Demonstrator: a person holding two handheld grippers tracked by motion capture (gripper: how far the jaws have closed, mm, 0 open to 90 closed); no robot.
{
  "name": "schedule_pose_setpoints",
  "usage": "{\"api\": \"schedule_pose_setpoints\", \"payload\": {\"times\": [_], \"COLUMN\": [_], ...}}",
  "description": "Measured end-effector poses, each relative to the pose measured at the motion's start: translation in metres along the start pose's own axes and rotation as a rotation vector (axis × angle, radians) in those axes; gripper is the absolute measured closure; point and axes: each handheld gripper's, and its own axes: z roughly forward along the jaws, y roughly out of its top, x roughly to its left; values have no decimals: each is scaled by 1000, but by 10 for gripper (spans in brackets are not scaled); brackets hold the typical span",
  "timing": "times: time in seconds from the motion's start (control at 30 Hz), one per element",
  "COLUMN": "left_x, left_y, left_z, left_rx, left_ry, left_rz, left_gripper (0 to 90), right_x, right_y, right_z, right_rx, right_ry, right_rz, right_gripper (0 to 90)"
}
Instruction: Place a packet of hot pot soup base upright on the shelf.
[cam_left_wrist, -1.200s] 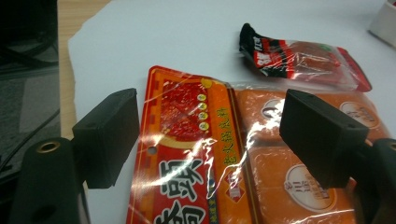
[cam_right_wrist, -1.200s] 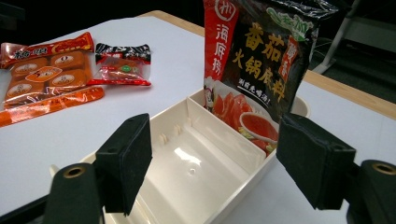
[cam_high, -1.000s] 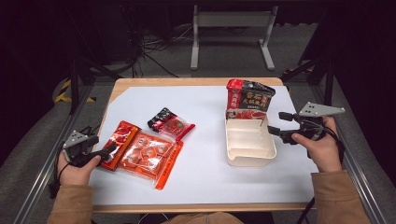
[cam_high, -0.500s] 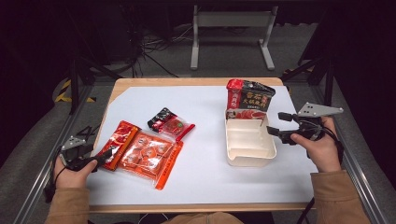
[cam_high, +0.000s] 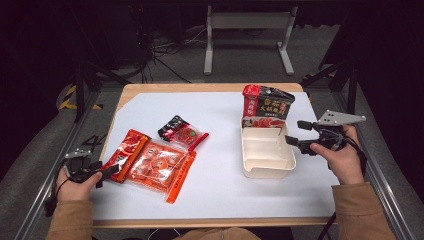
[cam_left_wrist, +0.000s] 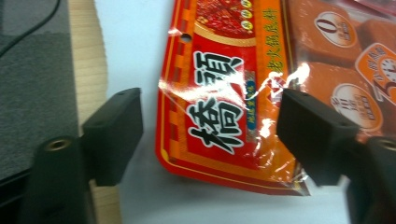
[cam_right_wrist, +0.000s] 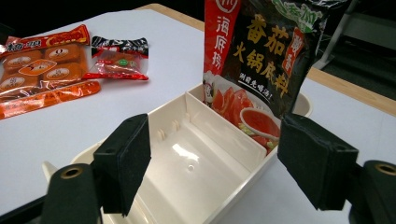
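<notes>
Nearest, at the table's left front edge: left gripper (cam_high: 102, 172), jaws spread and just been closing, near end of a long red-and-orange foil sachet (cam_left_wrist: 224, 116) lying flat between them, pads not pressing on it. Just beside that sachet, touching and partly under it: clear orange packet of square blocks (cam_high: 160, 167), flat on the white table cover (cam_high: 220, 195). A little farther back: small black-and-red sachet (cam_high: 182, 132), near the orange packet. Over on the right: right gripper (cam_high: 299, 135), jaws wide apart, empty, at the right rim of a cream plastic divided tray (cam_high: 265, 155). In the tray's far compartment: tall black-and-red tomato soup-base pouch (cam_high: 267, 107), standing upright.
</notes>
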Motion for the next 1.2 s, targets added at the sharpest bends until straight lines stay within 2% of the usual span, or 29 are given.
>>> {"api": "schedule_pose_setpoints", "payload": {"times": [0.03,0.23,0.33,0.37,0.4,0.43,0.47,0.57,0.63,0.7,0.87,0.93,0.97,1.03,1.1,1.13,1.2], "left_x": [0,1,0,0,-1,-2,-3,-5,-6,-8,-9,-10,-9,-8,-6,-6,-6], "left_y": [0,0,1,1,1,1,1,2,3,3,3,3,3,2,1,1,1], "left_z": [0,-3,-3,-3,-2,-1,0,3,3,5,14,18,19,21,21,21,21], "left_rx": [5,6,0,0,5,9,13,10,-4,-17,-15,-7,-7,-5,-6,-6,-4], "left_ry": [-14,-21,-76,-76,-112,-126,-114,-118,-131,-161,-194,-207,-198,-198,-190,-195,-190], "left_rz": [-4,-13,-18,-18,-31,-30,-20,-10,-1,7,28,23,35,26,32,18,17], "left_gripper": [311,366,406,434,434,440,438,448,455,486,563,596,620,683,703,708,741], "right_x": [0,0,0,0,0,1,1,1,1,1,3,3,3,3,3,2,2], "right_y": [0,0,0,0,0,0,0,0,0,0,1,1,1,0,1,1,1], "right_z": [0,0,0,0,0,0,1,1,1,2,3,3,3,2,1,1,-1], "right_rx": [0,-4,-4,-4,-5,-4,-3,-3,-4,-3,-4,-5,-5,-1,-9,-9,-9], "right_ry": [0,-5,-5,-5,-6,-5,-4,-4,-5,-4,4,6,9,21,21,25,38], "right_rz": [0,-4,-4,-4,-4,-4,-5,-9,-9,-13,-12,-12,-11,-10,-11,-17,-16], "right_gripper": [258,258,258,258,258,258,258,258,258,258,269,288,307,358,403,429,467]}}
